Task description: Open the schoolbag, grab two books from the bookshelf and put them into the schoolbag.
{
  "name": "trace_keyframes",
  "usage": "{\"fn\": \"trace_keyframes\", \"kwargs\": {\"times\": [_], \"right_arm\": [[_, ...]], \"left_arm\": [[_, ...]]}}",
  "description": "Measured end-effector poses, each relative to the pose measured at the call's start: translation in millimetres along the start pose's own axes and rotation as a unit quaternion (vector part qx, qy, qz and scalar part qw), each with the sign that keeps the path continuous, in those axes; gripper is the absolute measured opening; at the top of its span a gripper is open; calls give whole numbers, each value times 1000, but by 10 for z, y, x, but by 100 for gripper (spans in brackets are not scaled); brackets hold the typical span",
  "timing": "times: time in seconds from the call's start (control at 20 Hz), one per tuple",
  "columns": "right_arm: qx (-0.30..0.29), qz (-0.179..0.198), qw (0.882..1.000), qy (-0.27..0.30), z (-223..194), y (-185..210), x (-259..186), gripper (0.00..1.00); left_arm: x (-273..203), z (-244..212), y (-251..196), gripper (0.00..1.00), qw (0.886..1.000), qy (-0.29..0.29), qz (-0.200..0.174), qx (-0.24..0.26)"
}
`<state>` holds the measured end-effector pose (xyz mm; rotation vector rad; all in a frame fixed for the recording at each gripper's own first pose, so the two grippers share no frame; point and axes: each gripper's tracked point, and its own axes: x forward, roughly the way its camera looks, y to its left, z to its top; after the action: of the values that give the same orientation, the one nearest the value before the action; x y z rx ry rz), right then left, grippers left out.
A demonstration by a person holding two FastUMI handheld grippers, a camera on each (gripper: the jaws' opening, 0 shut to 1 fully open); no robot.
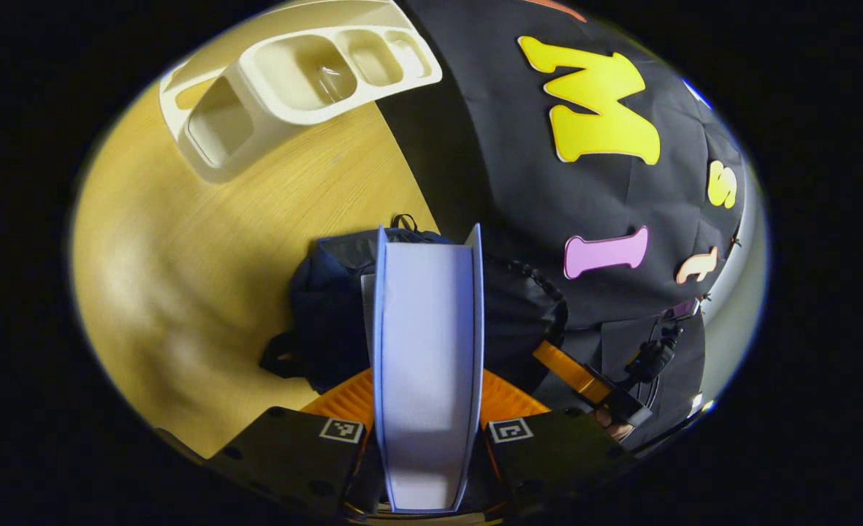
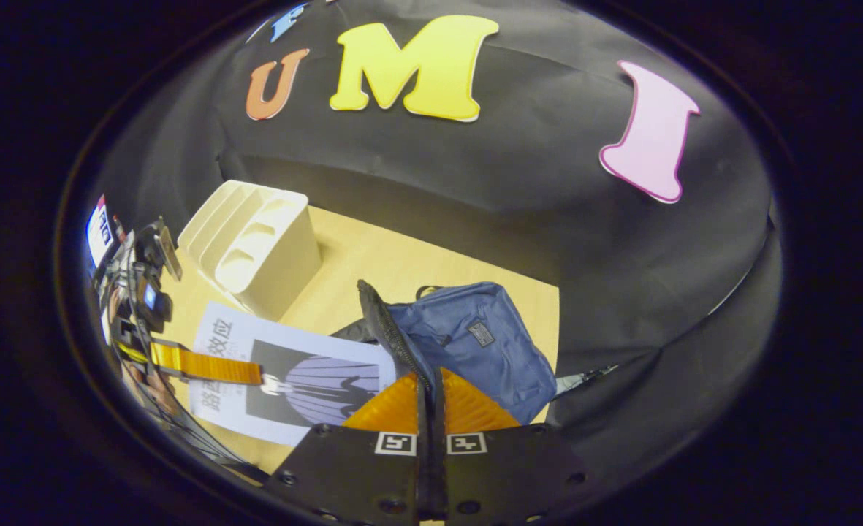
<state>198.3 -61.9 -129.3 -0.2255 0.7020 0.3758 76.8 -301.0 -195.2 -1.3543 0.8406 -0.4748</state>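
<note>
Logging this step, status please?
Left gripper shut on book, over the schoolbag. Right gripper shut on bag's zipper flap, holding it open. Nothing in the way.

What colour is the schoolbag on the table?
Dark blue; the schoolbag shows best in the right gripper view.

Light wooden table point(image 2: 373, 256) is carrying the white bookshelf point(image 2: 256, 245) at the back and the blue schoolbag point(image 2: 486, 343) sitting near the black wall.
</note>
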Motion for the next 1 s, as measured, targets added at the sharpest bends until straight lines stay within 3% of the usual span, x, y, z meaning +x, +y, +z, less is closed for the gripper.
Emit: {"fn": "trace_keyframes", "kwargs": {"times": [0.35,0.65,1.0], "right_arm": [[-29,55,998,-4,-55,153,32,1],[-65,111,992,-2,-184,559,-14,0],[-114,137,984,10,-481,855,-8,1]], "left_arm": [[660,-109,112,48,997,-44,-26,-53],[1025,-129,123,48,994,-62,-70,-58],[1541,-179,57,48,991,-64,-107,-46]]}}
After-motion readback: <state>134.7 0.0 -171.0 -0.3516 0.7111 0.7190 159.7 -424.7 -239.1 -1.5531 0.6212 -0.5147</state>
